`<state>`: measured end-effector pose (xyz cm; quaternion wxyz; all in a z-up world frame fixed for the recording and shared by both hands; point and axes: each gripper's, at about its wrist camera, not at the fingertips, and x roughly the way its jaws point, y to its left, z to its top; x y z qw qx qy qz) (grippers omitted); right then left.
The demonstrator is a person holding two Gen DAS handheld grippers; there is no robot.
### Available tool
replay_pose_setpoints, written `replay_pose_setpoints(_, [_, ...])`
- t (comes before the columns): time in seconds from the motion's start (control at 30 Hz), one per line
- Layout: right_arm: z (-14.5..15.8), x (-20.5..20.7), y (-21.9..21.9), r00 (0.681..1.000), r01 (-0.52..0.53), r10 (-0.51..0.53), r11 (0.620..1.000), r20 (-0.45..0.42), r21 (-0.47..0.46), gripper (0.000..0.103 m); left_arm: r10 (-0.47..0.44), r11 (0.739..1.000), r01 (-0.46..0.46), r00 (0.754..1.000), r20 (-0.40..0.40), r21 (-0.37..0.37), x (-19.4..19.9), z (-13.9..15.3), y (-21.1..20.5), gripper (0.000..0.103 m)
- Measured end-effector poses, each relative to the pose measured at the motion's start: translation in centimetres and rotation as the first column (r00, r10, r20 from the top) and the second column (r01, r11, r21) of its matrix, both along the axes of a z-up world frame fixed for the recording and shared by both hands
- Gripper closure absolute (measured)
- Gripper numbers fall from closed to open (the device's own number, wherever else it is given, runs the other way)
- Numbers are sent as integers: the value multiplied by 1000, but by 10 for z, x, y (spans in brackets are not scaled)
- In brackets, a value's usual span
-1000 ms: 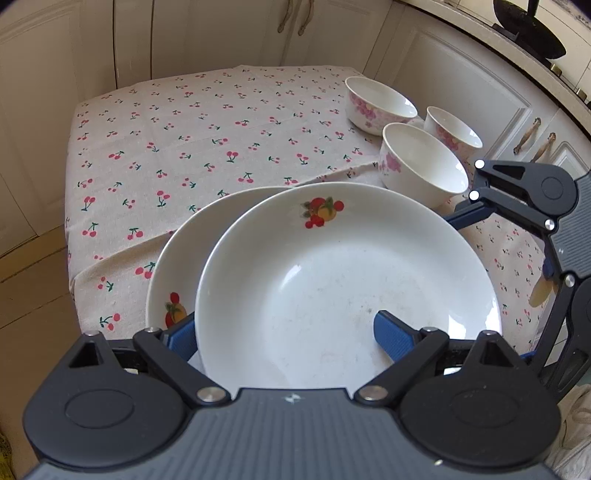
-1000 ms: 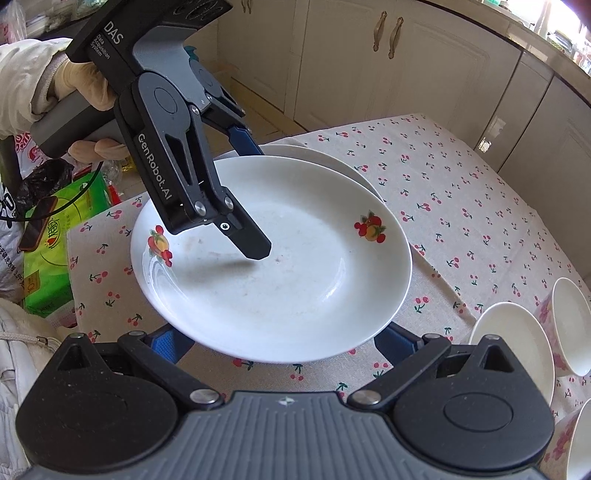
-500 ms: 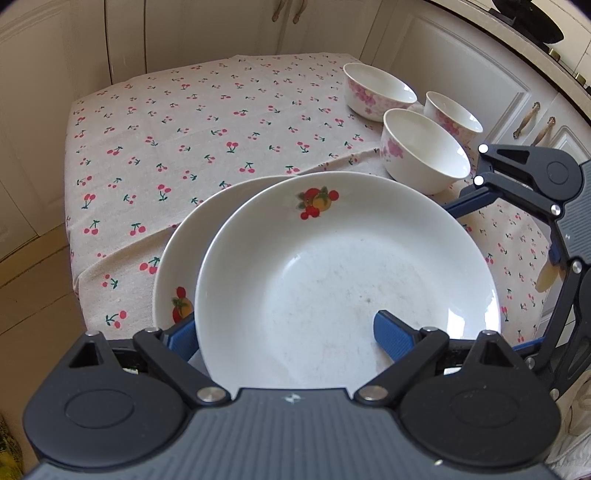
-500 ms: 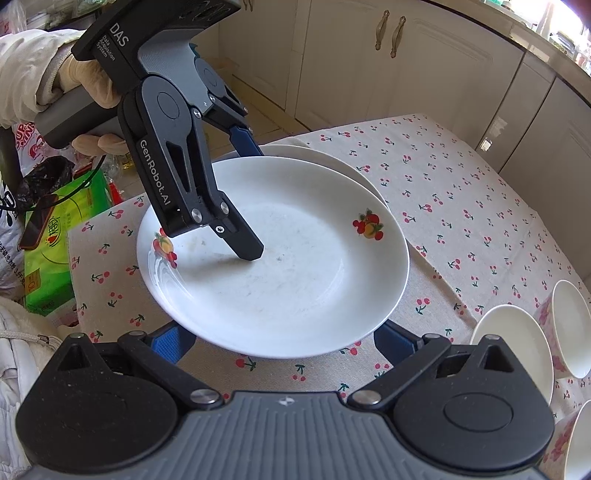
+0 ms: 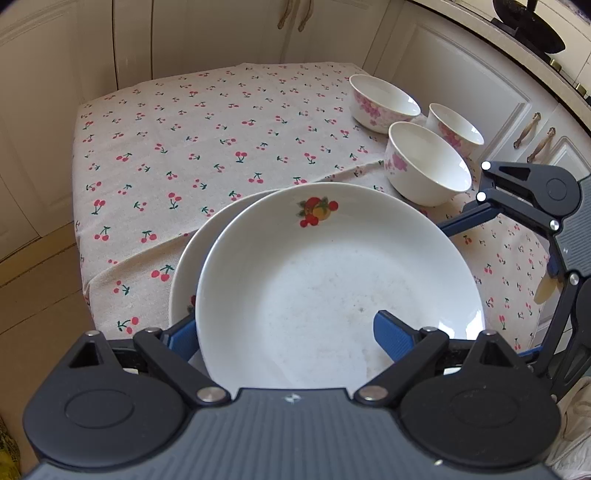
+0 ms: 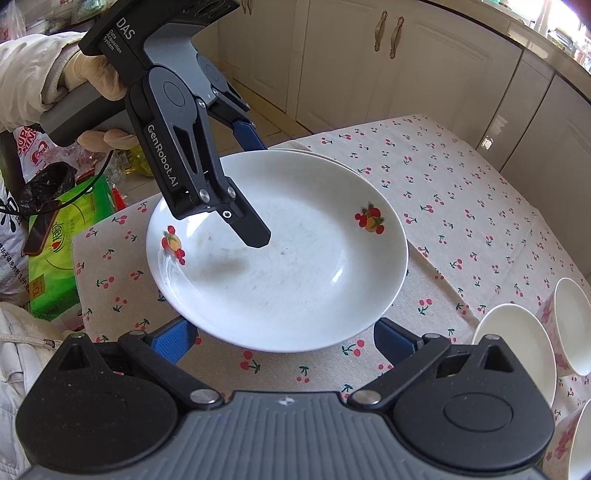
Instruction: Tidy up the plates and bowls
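A white plate (image 5: 332, 280) with fruit prints sits in my left gripper (image 5: 286, 328), which is shut on it, one finger inside the dish and the other outside the rim. It hangs slightly tilted over a second, similar plate (image 5: 188, 266) lying on the cherry-print cloth. In the right wrist view the held plate (image 6: 295, 266) lies under the left gripper (image 6: 253, 188), which a gloved hand (image 6: 92, 74) holds. My right gripper (image 6: 284, 339) stands open at the plate's near rim and grips nothing. Three flowered bowls (image 5: 428, 162) cluster at the table's far right.
The table (image 5: 184, 147) ends at a left edge over wooden floor (image 5: 33, 295). Cabinets (image 5: 207, 33) stand close behind and to the right. A green box (image 6: 55, 258) and bags lie beside the table's corner. A dark pan (image 5: 532, 26) sits on the counter.
The left gripper and the plate it holds have drifted slightly to the right in the right wrist view, covering more of the lower plate. The right gripper has stayed put.
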<state>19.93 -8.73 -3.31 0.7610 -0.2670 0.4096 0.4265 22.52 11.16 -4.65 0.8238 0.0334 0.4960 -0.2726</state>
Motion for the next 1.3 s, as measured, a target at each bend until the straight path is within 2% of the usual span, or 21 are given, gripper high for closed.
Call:
replay_pose_setpoints(0.33, [0, -1, 0, 1000, -12, 12, 1000, 12, -3, 0, 8, 1000, -8, 1000, 1, -13, -1, 2, 3, 8])
replay_pose_setpoints(0.57, [5, -5, -4, 1000, -15, 14, 1000, 17, 28, 0, 24, 1000, -24, 1000, 0, -20, -3, 5, 7, 8])
replay_pose_setpoints(1.03, [13, -17, -17, 999, 3, -5, 999, 48, 48, 0, 60, 998, -60, 998, 24, 8, -7, 11, 9, 8])
replay_pose_setpoints(1.3, [17, -24, -25, 998, 8, -12, 998, 65, 55, 0, 77, 995, -80, 996, 47, 59, -9, 11, 8, 8])
